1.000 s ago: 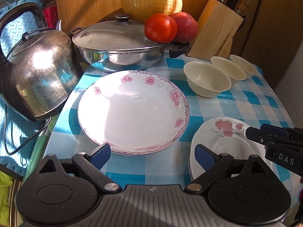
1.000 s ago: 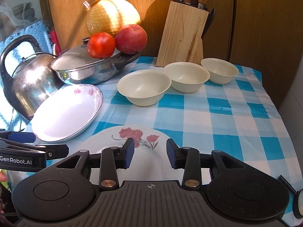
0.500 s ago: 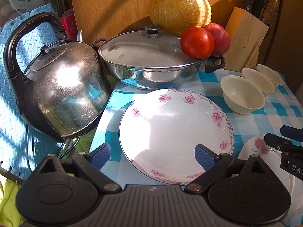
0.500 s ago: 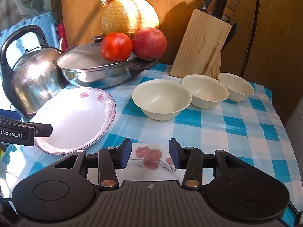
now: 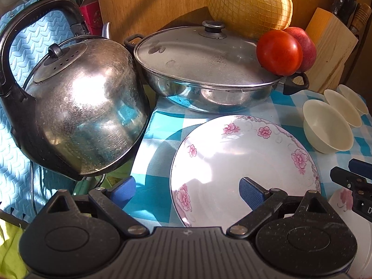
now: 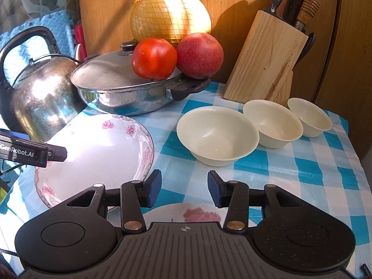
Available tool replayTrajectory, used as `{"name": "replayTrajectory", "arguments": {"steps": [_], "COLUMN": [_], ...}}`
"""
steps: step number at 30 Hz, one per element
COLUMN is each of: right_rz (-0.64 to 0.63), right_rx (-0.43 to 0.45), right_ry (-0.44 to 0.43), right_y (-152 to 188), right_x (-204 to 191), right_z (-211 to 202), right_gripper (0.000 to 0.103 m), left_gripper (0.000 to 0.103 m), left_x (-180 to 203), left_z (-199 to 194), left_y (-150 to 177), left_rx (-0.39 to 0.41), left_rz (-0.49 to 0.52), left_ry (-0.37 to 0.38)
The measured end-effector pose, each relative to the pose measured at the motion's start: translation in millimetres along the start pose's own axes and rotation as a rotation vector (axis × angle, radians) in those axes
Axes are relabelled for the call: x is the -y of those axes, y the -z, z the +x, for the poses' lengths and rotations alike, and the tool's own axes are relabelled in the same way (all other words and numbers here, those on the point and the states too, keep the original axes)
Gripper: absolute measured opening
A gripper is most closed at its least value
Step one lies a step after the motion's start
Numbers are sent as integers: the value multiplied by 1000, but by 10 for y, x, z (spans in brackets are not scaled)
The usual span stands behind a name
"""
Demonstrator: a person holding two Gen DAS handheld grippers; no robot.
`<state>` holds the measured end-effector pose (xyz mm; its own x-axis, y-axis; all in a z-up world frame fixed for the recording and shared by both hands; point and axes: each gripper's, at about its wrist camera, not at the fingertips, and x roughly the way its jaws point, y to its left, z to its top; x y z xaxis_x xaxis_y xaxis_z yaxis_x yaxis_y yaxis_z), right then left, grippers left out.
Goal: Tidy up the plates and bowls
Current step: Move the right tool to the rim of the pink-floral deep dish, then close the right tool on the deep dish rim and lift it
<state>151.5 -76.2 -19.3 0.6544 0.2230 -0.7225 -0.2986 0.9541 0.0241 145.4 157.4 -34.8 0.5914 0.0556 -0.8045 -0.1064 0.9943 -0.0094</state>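
A large white plate with pink flowers (image 5: 244, 162) lies on the blue checked cloth; it also shows in the right wrist view (image 6: 97, 158). My left gripper (image 5: 187, 191) is open, its right finger over the plate's near part, its left finger off the rim. A smaller plate with red flowers (image 6: 200, 214) lies under my right gripper (image 6: 184, 189), which is open and empty. Three cream bowls (image 6: 218, 137) (image 6: 273, 123) (image 6: 309, 117) stand in a row to the right.
A steel kettle (image 5: 79, 121) stands left of the large plate. A lidded steel pan (image 5: 207, 69) sits behind it, with a tomato (image 5: 279, 52), an apple and a netted pomelo (image 5: 248, 2). A wooden knife block (image 6: 267, 58) stands behind the bowls.
My left gripper has swung left toward the kettle side of the large plate. My right gripper has moved forward off the red-flower plate and opened wider.
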Motion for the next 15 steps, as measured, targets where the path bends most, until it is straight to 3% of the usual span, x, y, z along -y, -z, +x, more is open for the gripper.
{"name": "replayTrajectory", "arguments": {"steps": [15], "right_rz": [141], "right_rx": [-89], "right_ry": [-167], "right_y": [-135], "right_x": [13], "right_z": [465], "right_gripper": [52], "left_gripper": [90], "left_x": [152], "left_z": [359], "left_y": [-19], "left_rx": [-47], "left_rz": [74], "left_ry": [-47]}}
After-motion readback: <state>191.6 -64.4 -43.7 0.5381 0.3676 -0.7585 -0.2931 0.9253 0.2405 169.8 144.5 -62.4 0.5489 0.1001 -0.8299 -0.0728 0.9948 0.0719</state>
